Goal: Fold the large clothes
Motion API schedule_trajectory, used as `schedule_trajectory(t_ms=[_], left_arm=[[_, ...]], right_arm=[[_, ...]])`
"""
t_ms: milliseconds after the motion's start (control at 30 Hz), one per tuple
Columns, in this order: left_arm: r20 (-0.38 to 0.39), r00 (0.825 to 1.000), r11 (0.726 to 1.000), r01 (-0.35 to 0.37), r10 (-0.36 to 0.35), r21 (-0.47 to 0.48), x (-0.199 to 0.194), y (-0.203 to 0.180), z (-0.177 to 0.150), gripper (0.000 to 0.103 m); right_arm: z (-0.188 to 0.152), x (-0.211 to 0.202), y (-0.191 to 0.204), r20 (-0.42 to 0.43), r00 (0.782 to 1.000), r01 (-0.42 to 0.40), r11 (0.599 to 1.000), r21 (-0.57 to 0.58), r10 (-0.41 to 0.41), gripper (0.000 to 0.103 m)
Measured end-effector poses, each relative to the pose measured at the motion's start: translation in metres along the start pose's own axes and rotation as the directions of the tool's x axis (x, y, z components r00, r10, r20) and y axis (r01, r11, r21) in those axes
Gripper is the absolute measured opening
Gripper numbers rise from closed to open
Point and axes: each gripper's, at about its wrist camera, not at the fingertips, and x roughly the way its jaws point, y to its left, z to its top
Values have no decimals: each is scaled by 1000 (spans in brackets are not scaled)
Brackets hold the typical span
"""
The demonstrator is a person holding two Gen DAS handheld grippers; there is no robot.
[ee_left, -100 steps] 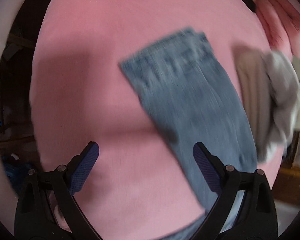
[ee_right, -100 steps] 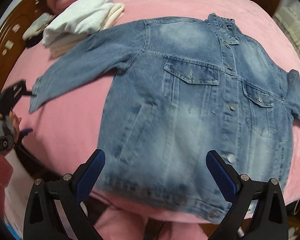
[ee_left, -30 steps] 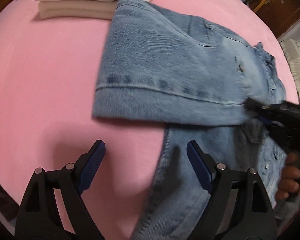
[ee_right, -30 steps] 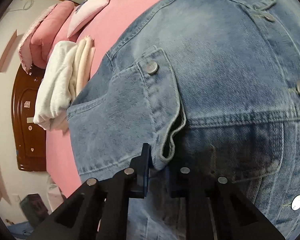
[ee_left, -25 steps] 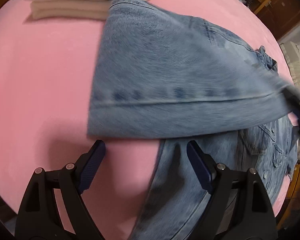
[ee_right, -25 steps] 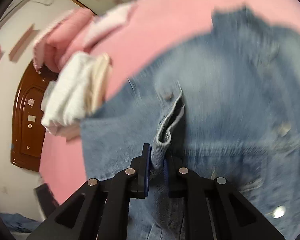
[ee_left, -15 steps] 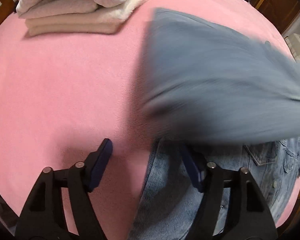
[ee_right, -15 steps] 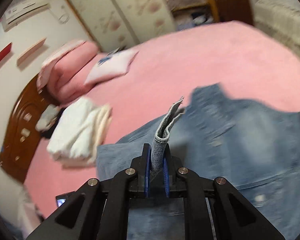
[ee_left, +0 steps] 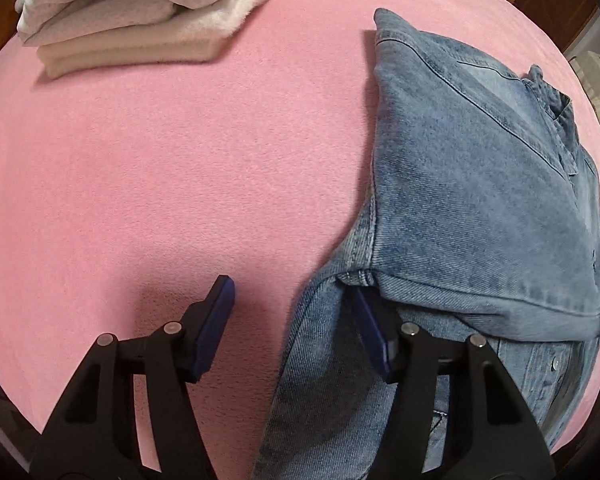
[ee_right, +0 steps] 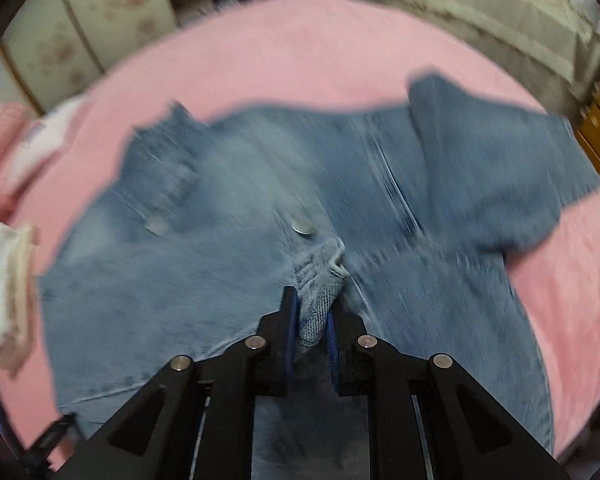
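Since a second ago you swung the sleeve across the denim jacket [ee_left: 480, 184] on the pink bed [ee_left: 180, 160], right gripper [ee_right: 312, 320] clamped on its cuff, left gripper [ee_left: 296, 320] half-open, closing astride the stiff, heavy hem.

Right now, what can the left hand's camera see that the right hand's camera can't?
Only the left wrist view shows the left gripper, open, its jaws just closing astride the edge of the denim jacket, and the sharp fold where one side lies over the front. Only the right wrist view shows the right gripper shut on a bunched bit of denim, the far sleeve, and two metal buttons. Both show the jacket on the pink bedspread and the folded white clothes.
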Motion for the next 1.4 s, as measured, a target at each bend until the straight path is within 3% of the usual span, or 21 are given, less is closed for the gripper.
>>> schedule_trajectory(t_ms=[100, 200, 267, 300, 400, 433, 500, 533, 600, 667, 733, 867, 900, 967, 1000, 1067, 1100, 1167, 1267, 1300, 1400], left_arm=[[-6, 1000, 1000, -18, 18, -4, -4, -4, 2, 53], [10, 1000, 999, -26, 27, -44, -22, -3, -2, 49], [44, 999, 998, -28, 30, -52, -38, -7, -3, 48], [69, 997, 999, -26, 29, -47, -46, -12, -2, 48], [126, 991, 998, 46, -51, 41, -67, -40, 1, 48], [122, 990, 995, 64, -73, 73, -69, -51, 6, 48], [89, 987, 981, 119, -134, 152, -62, -78, 11, 48], [69, 986, 975, 139, -152, 173, -55, -90, 12, 48], [25, 980, 958, 187, -197, 217, -40, -115, 9, 48], [-14, 987, 957, 160, -162, 242, -21, -142, 12, 48], [-67, 997, 964, 54, -38, 259, 2, -152, 13, 44], [-50, 999, 985, 30, -22, 169, 11, -133, 18, 43], [-39, 999, 989, 15, -9, 148, 11, -125, 20, 42], [-30, 1000, 993, -1, 4, 122, 15, -113, 24, 22], [-26, 1000, 994, -9, 12, 109, 16, -107, 25, 18], [3, 999, 993, -46, 46, 106, 17, -100, 27, 16], [4, 999, 993, -38, 38, 108, 18, -99, 28, 16], [-8, 1000, 997, -12, 12, 80, 17, -96, 29, 15], [-8, 1000, 999, 14, -14, 48, 3, -97, 31, 15], [3, 999, 998, 49, -49, 48, -5, -102, 32, 15], [17, 992, 990, 127, -128, 55, -18, -119, 35, 15]], right_arm=[[-11, 6, -8, -6, 999, 42, 999, 34, -41, 21], [-19, 0, -2, 44, 990, 132, 991, 3, -132, 41], [-21, -22, 4, 110, 985, 135, 991, -1, -134, 41], [-16, -34, 8, 134, 985, 110, 994, 4, -109, 41], [-18, -48, 21, 123, 982, -141, 990, -29, 144, 40], [-22, -42, 33, 67, 960, -270, 961, -52, 273, 40], [-30, -26, 56, -42, 904, -426, 903, -57, 425, 32], [-35, -18, 67, -91, 874, -482, 875, -39, 478, 20], [-48, 2, 89, -170, 815, -560, 829, 17, 554, 13], [-59, 22, 108, -229, 788, -578, 815, 41, 571, 11], [-65, 35, 122, -250, 819, -537, 843, -19, 516, 11], [-59, 47, 106, -184, 842, -523, 851, -52, 506, 0], [-55, 49, 92, -143, 866, -488, 872, -25, 480, 0], [-42, 56, 56, -62, 916, -394, 918, 34, 396, 0], [-37, 59, 36, -26, 926, -374, 924, 76, 377, 0], [-27, 57, 2, 50, 970, -240, 965, 110, 236, 0], [-23, 55, -11, 81, 981, -182, 979, 97, 174, 0], [-16, 59, -18, 48, 971, -236, 968, 86, 233, 0], [-13, 49, 10, 67, 986, -148, 987, -64, 152, 0], [-12, 42, 23, 78, 975, -198, 975, -103, 207, 0], [-8, 39, 67, -24, 885, -465, 878, -111, 466, 0]])
